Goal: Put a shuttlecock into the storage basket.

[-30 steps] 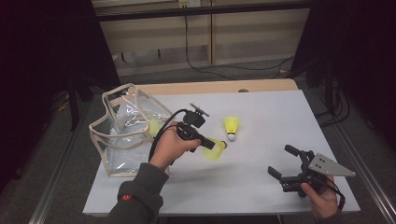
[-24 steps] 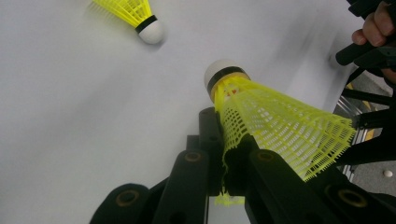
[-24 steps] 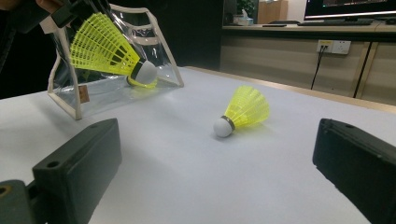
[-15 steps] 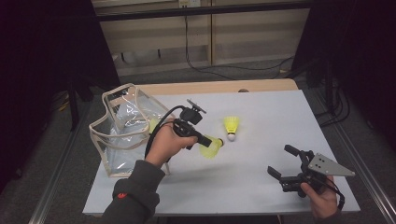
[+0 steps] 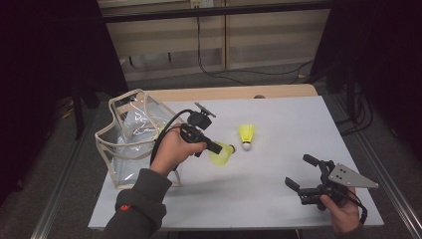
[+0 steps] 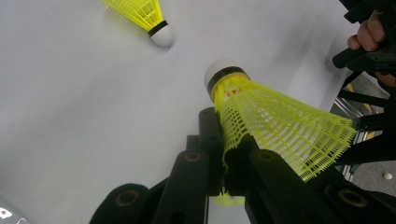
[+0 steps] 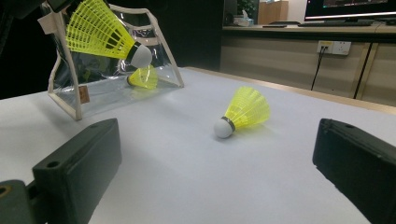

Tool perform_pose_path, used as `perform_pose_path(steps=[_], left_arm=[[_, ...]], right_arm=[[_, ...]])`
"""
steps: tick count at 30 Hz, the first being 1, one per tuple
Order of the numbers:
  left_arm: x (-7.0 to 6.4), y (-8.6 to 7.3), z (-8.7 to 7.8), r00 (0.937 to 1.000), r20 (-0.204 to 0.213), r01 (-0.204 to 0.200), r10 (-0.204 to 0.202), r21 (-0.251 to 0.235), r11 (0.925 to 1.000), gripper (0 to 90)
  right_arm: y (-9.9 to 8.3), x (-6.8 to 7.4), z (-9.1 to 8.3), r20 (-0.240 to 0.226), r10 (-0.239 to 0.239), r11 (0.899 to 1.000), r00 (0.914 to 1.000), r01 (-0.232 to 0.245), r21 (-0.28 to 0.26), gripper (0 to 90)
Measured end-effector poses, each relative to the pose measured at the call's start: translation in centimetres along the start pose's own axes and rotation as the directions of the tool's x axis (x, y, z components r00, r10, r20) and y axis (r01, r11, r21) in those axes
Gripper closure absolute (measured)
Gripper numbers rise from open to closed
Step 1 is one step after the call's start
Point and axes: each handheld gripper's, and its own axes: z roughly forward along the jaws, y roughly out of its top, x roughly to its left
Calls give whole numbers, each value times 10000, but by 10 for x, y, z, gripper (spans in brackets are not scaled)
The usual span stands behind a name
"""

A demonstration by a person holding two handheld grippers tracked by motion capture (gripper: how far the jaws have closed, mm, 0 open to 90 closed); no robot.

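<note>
Left gripper [image 5: 219,148] is gripping a shuttlecock [image 5: 222,155] by the skirt, one's sitting in the bag [image 5: 130,139], one's waiting on the table [image 5: 278,164], right gripper [image 5: 304,173] idling wide open.

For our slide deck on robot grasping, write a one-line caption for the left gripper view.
Left gripper pinching a yellow shuttlecock by its skirt above the white table, a second shuttlecock lying beyond.

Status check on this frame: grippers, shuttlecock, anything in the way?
Left gripper shut on held shuttlecock, above the table. Right gripper open, idle. Second shuttlecock lying on table; clear bag open, one inside. Path clear.
</note>
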Motion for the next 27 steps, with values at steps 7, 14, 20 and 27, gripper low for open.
perform_pose_path(steps=[7,14,20,27], left_arm=[[1,1,-7,9998,-74,187,-188,-122,9998,888],[2,3,-17,9995,-212,251,-253,-107,9996,888],[4,4,-24,9989,-269,383,-387,-141,9992,888],[7,5,-32,9980,-301,550,-557,-244,9982,888]], right_arm=[[0,0,-1,27,14,10000,10000,-14,-9,9],[1,0,-1,32,13,10000,10000,-13,-40,10],[1,-1,-1,40,23,10000,10000,-23,-35,9],[1,-1,-1,46,6,10000,10000,-6,-52,10]])
